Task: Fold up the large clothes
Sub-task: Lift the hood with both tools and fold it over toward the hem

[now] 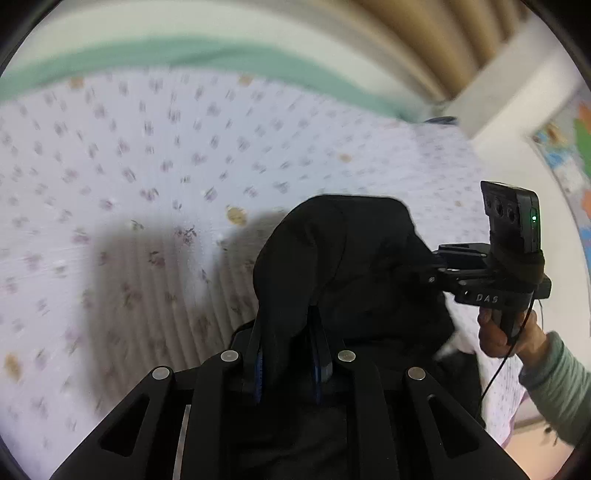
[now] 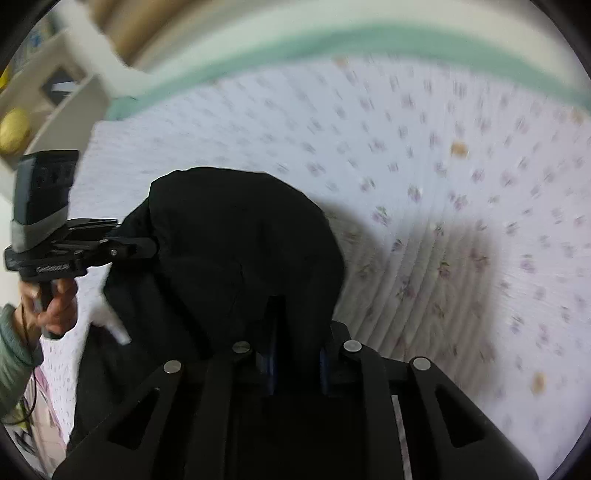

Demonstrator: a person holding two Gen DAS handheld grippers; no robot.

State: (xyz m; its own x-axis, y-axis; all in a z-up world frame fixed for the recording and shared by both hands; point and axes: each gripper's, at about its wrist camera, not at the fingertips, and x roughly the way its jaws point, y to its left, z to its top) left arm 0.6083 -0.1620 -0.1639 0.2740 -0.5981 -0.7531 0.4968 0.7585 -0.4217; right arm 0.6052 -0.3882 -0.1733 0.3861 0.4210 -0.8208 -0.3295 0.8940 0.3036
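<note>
A black garment (image 1: 347, 258) hangs between both grippers above a bed with a floral sheet (image 1: 129, 155). My left gripper (image 1: 286, 332) is shut on the garment's edge, its tips buried in the cloth. My right gripper (image 2: 295, 325) is also shut on the black garment (image 2: 236, 243), which drapes over its fingers. Each gripper shows in the other's view: the right one (image 1: 436, 269) from the left wrist, the left one (image 2: 147, 245) from the right wrist, both biting the cloth. A white tag (image 2: 118, 328) dangles from the garment.
The floral sheet (image 2: 443, 166) spreads below with a green band (image 1: 184, 55) at its far edge. A white shelf (image 2: 62, 99) and beige curtain (image 1: 443, 33) stand beyond the bed. A person's hand in a green sleeve (image 1: 554, 376) holds the right gripper.
</note>
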